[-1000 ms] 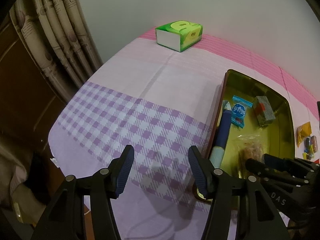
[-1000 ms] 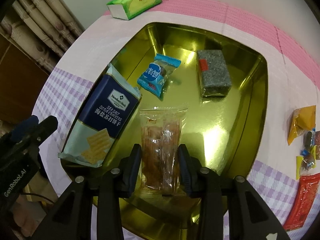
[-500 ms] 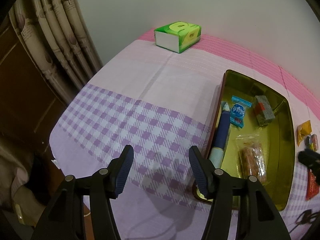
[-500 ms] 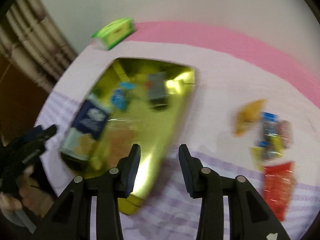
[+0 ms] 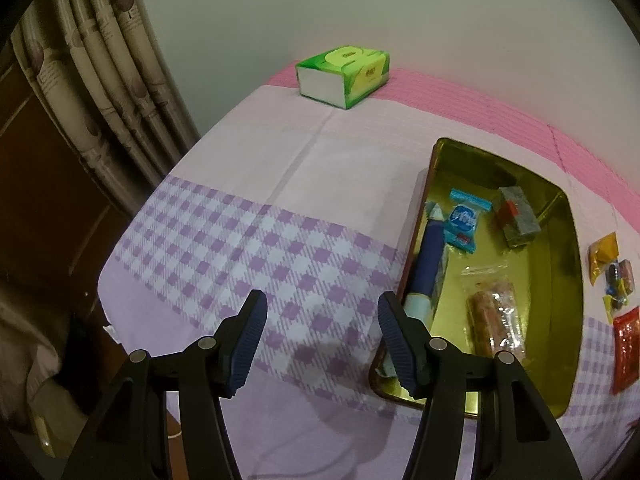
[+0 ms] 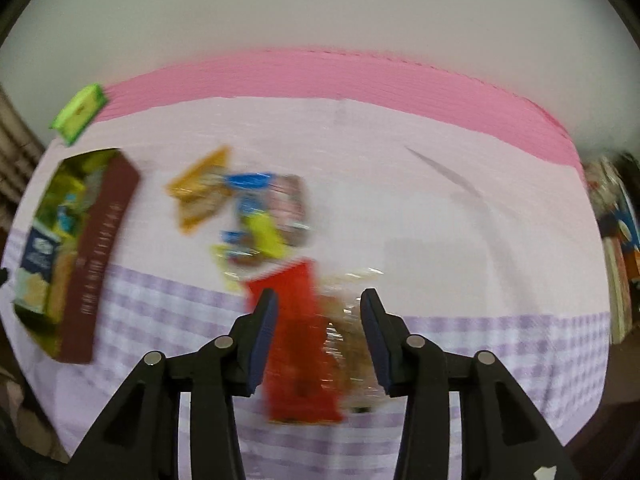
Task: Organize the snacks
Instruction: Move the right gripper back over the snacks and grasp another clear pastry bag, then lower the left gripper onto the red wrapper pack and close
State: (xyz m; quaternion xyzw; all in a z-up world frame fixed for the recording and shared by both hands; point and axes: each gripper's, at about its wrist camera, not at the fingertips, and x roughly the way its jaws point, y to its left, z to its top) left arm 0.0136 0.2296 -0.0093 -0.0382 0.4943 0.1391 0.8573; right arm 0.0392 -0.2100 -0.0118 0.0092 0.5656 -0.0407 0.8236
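Note:
A gold tin (image 5: 552, 280) sits on the checked cloth. It holds a dark blue cracker pack (image 5: 428, 264), a small blue packet (image 5: 464, 224), a grey block (image 5: 518, 216) and a clear-wrapped brown snack (image 5: 494, 316). My left gripper (image 5: 320, 304) hangs open over bare cloth left of the tin. In the blurred right wrist view my right gripper (image 6: 320, 298) is above a red packet (image 6: 298, 344) and a clear-wrapped snack (image 6: 348, 352) lying on the cloth. Its jaws are opening and the pads press on nothing. A pile of small snacks (image 6: 256, 216) and an orange packet (image 6: 200, 188) lie beyond; the tin (image 6: 92, 260) is at the left.
A green tissue box (image 5: 344, 70) stands at the table's far left corner by the wall. A curtain (image 5: 112, 80) and dark wood lie past the table's left edge. Stacked colourful items (image 6: 616, 240) sit beyond the right edge. Loose snacks (image 5: 612, 276) lie right of the tin.
My right gripper let go of the clear-wrapped snack in the tin and swung right to above the loose snacks. It left the left wrist view. The left gripper stayed put.

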